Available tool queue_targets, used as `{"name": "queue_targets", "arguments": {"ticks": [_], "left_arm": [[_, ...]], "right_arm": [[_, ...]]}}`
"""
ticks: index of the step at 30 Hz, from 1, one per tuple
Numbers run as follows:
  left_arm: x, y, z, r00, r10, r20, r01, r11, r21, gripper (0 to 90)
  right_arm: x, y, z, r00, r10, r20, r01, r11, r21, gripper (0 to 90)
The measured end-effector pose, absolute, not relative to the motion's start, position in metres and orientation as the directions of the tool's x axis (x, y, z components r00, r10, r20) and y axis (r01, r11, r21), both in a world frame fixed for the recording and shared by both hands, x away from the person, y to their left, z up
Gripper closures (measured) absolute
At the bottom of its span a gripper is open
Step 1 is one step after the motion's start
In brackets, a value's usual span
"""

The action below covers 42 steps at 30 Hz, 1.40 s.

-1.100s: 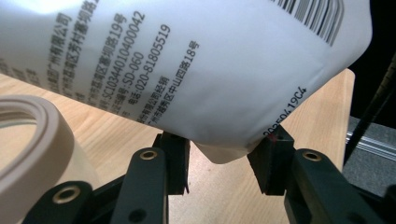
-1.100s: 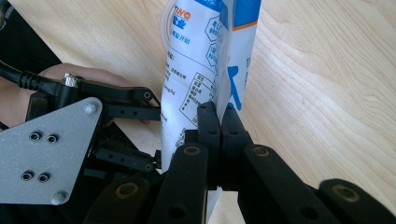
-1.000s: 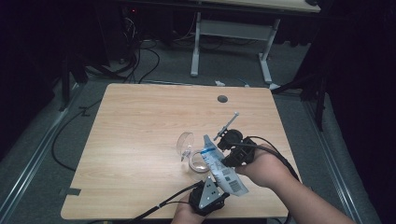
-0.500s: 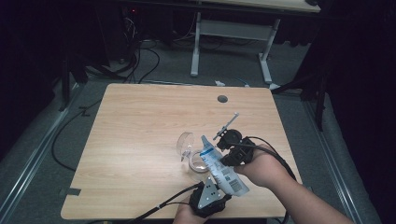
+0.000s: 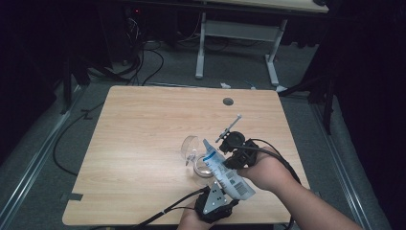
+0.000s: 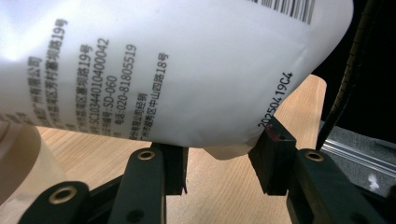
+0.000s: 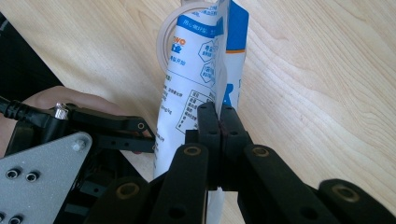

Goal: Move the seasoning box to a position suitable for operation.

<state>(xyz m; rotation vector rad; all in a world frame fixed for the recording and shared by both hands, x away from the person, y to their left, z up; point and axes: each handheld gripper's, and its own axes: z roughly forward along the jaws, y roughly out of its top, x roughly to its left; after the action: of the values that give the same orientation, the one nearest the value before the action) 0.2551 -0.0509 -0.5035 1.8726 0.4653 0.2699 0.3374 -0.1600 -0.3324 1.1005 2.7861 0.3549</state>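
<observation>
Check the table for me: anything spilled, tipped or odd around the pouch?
One thing: a clear glass lies on its side beside the bowl, mouth facing the camera. No spill shows on the table. The pouch is tilted over the bowl; the right gripper pinches its edge, and the left gripper straddles its bottom.

White printed plastic pouch [image 6: 187,65] running off the left gripper view's top edge; clear glass cup [image 5: 203,165] sitting partly hidden behind it.
</observation>
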Motion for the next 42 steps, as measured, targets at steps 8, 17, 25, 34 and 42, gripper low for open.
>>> {"name": "queue_targets", "arguments": {"ticks": [8,17,25,34,42], "left_arm": [[0.257,-0.050,-0.502,0.892,0.450,-0.047,0.196,-0.290,0.937,61.2],[0.256,-0.054,-0.500,0.896,0.439,-0.064,0.209,-0.290,0.934,61.8],[0.255,-0.056,-0.495,0.901,0.432,-0.041,0.181,-0.290,0.940,60.4],[0.255,-0.056,-0.493,0.903,0.428,-0.037,0.175,-0.287,0.942,60.5],[0.252,-0.058,-0.490,0.906,0.423,-0.027,0.164,-0.291,0.943,59.9]], "right_arm": [[0.340,-0.159,-0.332,-0.727,0.686,-0.027,0.656,0.706,0.265,90.0],[0.339,-0.159,-0.334,-0.720,0.694,-0.022,0.668,0.701,0.249,90.0],[0.341,-0.158,-0.330,-0.730,0.683,-0.035,0.653,0.711,0.262,90.0],[0.343,-0.156,-0.329,-0.735,0.677,-0.043,0.645,0.717,0.264,90.0],[0.343,-0.156,-0.328,-0.742,0.669,-0.044,0.637,0.724,0.265,90.0]]}}
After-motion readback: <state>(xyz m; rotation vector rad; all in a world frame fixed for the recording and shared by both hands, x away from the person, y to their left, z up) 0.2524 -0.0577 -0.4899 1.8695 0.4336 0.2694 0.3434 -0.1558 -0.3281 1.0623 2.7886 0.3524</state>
